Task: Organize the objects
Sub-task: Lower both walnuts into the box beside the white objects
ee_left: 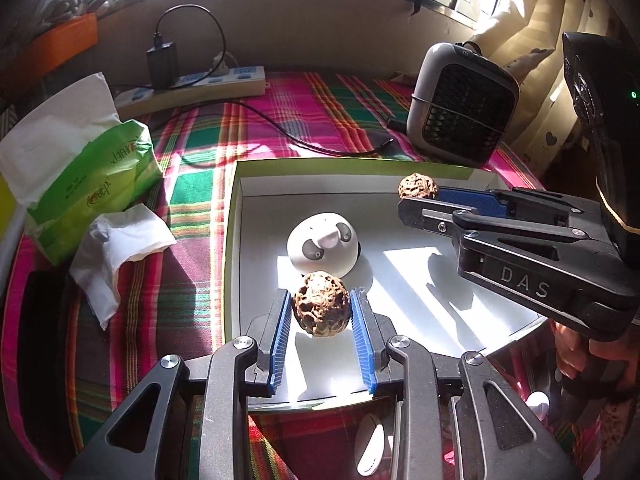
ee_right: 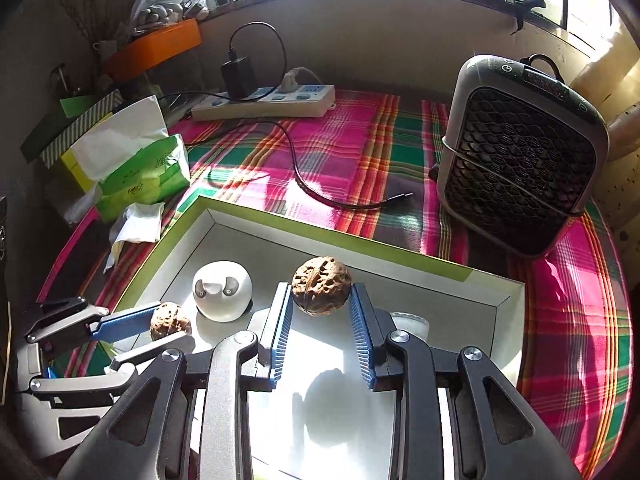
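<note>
A white open box with a green rim (ee_left: pixel 352 164) (ee_right: pixel 320 236) lies on the plaid cloth. Inside it sits a white panda-faced dome (ee_left: pixel 323 246) (ee_right: pixel 222 296). My left gripper (ee_left: pixel 320 296) is shut on a brown walnut (ee_left: pixel 320 308) just above the box floor, close in front of the dome. My right gripper (ee_right: pixel 320 288) is shut on a second walnut (ee_right: pixel 321 285), held over the box near its far wall. Each gripper shows in the other's view: the right gripper (ee_left: pixel 416 196) with its walnut (ee_left: pixel 418 186), the left gripper (ee_right: pixel 172 326) with its walnut (ee_right: pixel 170 325).
A green tissue pack (ee_left: pixel 92 184) and a crumpled tissue (ee_left: pixel 120 248) lie left of the box. A power strip (ee_left: pixel 192 88) with a charger and a loose cable (ee_right: pixel 320 196) sits behind. A small fan unit (ee_right: pixel 520 160) stands at the back right. A small white cup (ee_right: pixel 410 324) is in the box.
</note>
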Tool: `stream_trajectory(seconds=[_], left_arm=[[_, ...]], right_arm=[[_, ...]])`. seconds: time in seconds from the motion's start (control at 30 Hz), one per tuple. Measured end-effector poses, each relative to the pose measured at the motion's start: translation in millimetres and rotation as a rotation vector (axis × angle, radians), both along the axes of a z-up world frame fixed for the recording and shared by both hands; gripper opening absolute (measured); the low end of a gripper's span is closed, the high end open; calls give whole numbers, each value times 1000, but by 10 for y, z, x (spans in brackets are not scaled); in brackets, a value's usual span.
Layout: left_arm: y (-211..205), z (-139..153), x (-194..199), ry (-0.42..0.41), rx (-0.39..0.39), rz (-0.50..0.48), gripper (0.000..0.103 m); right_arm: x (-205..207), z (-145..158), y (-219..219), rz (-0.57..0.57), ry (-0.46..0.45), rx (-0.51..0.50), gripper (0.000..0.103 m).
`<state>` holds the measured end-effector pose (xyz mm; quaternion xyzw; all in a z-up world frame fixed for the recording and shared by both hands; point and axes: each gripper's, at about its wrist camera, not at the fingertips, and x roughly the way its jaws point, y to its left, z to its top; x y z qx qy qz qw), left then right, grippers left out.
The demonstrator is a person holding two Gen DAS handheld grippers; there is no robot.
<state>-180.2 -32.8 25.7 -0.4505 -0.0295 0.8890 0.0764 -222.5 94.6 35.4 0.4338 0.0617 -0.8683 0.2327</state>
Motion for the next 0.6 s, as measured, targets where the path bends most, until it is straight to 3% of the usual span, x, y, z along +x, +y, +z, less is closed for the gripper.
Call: stream_trajectory(seconds=[0.6], left_arm=[[93,-29,-88,-1,-48,-16,27]], right_arm=[[-160,-149,-92,6,-40,59,31]])
